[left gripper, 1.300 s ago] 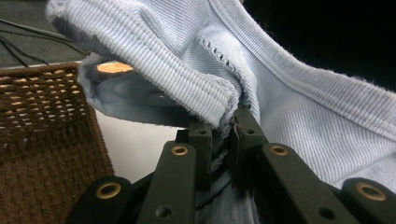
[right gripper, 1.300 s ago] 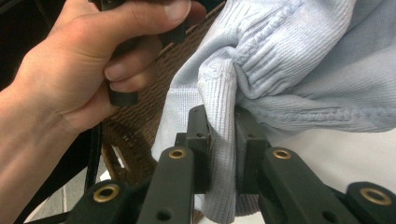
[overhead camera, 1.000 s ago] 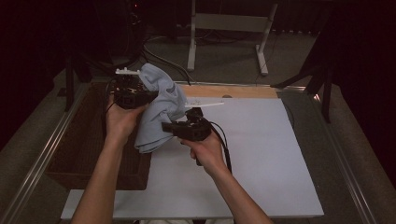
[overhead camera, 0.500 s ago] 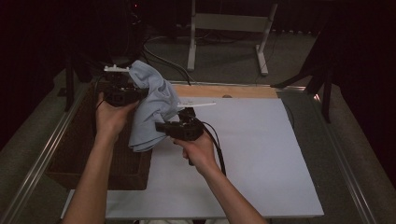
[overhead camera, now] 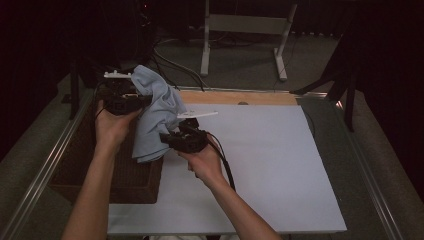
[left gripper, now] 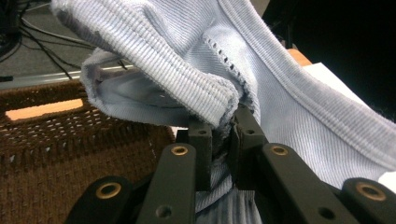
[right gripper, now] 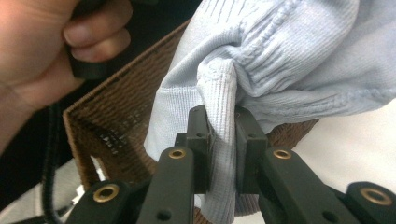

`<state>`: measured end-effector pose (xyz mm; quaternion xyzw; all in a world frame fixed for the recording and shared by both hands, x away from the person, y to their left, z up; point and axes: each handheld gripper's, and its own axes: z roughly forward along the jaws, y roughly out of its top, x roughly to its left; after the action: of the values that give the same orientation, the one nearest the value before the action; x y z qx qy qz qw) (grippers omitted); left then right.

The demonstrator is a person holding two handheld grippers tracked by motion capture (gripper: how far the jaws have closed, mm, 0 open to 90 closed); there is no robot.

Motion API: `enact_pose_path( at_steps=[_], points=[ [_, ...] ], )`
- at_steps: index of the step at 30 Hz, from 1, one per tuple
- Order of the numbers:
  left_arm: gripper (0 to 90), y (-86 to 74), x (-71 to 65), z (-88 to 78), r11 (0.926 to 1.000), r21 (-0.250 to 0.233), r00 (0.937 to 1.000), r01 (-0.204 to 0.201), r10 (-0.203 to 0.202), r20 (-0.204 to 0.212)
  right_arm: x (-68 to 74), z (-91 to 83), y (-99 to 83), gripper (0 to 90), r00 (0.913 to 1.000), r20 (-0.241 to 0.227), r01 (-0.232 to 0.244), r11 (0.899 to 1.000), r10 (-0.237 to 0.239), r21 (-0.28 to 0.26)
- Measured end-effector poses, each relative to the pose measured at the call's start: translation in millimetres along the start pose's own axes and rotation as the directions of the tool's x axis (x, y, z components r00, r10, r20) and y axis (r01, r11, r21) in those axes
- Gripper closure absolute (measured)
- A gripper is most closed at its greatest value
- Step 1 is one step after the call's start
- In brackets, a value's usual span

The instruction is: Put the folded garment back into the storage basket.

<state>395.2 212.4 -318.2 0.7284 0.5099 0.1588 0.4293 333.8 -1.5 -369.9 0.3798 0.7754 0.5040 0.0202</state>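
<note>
Cloth (overhead camera: 156, 117), pale blue and ribbed, hangs in the air over the left part of the tabletop (overhead camera: 280, 165), above the near-right corner of the brown basket (overhead camera: 125, 177) that sits along the left edge. In the high view the left tongs (overhead camera: 134, 96) hold its top end up toward the far-left corner, while the right tongs (overhead camera: 167, 137) pinch it lower down; held at two points like this, it drapes in a loose fold between them and stays clear of the white sheet, which looks to me like carrying it toward the basket. Against the earlier high views, both hands sit further left, and the cloth now hangs more over the basket than over the sheet.

In the left gripper view the left tongs (left gripper: 223, 142) are closed on a bunched hem of cloth (left gripper: 196, 74), with the basket (left gripper: 70, 158) below and behind.

In the right gripper view the right tongs (right gripper: 223, 140) are closed on a gathered ridge of cloth (right gripper: 280, 60). The basket (right gripper: 112, 121) wall stands just behind, and the left hand (right gripper: 42, 51) shows at the upper left.
</note>
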Motion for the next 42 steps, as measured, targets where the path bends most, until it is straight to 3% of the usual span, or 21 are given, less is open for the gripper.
enact_pose_path(
  at_steps=[7,42],
  points=[
    [83.0,-2.9,5.9,-4.1,1.0,0.004,0.9998,0.004,-0.004,-0.017,7.2,11.8,1.9,79.8,0.9999,-0.003,0.011,1.0,-0.011,0.012],
    [82.9,-24.5,39.6,-18.5,0.9992,0.03,0.9973,0.025,-0.023,-0.07,29.4,60.8,-4.1,79.5,0.9985,-0.05,-0.016,0.996,0.021,0.091]
  ],
)
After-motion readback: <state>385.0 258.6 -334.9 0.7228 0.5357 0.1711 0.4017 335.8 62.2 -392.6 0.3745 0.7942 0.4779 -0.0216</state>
